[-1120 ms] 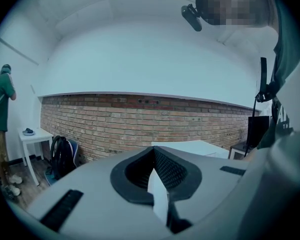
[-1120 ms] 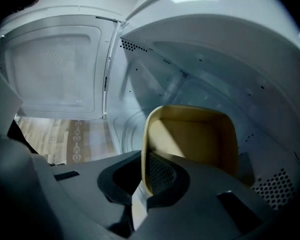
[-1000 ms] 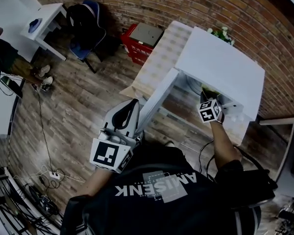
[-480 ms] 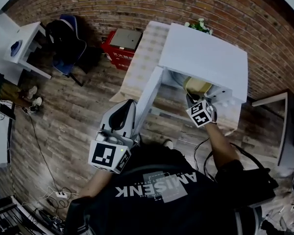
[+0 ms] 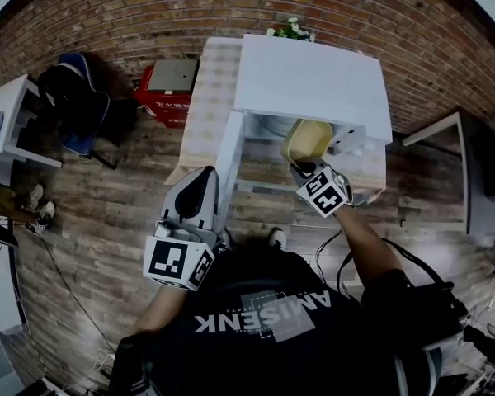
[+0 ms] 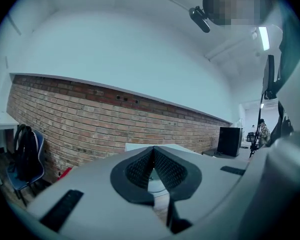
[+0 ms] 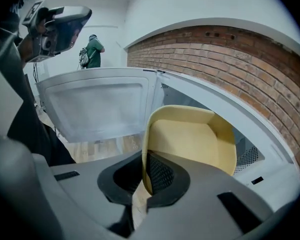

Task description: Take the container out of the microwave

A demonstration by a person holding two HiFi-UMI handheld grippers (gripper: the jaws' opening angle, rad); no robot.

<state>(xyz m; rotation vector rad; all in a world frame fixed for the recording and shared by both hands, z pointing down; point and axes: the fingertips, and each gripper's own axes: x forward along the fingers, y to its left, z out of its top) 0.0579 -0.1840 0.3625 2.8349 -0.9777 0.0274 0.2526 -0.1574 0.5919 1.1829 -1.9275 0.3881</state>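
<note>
The white microwave (image 5: pixel 313 81) stands on a table with its door (image 5: pixel 231 151) swung open to the left. A pale yellow container (image 5: pixel 307 141) hangs just in front of the opening, tilted. My right gripper (image 5: pixel 301 167) is shut on its near rim. In the right gripper view the container (image 7: pixel 190 139) fills the middle, its thin wall pinched in the right gripper (image 7: pixel 145 176), with the door (image 7: pixel 97 106) to the left and the cavity (image 7: pixel 250 154) behind. My left gripper (image 5: pixel 190 200) is beside the door's outer edge; in the left gripper view the left gripper (image 6: pixel 152 171) is shut on nothing.
The table wears a checked cloth (image 5: pixel 202 97). A red box (image 5: pixel 169 85) and a chair with a dark backpack (image 5: pixel 78 110) stand on the wooden floor at the left. A small plant (image 5: pixel 290 30) sits behind the microwave. A white desk (image 5: pixel 466 172) is at the right.
My right gripper has drawn the yellow container out of the microwave's cavity, toward me and upward. The left gripper has stayed by the door.
</note>
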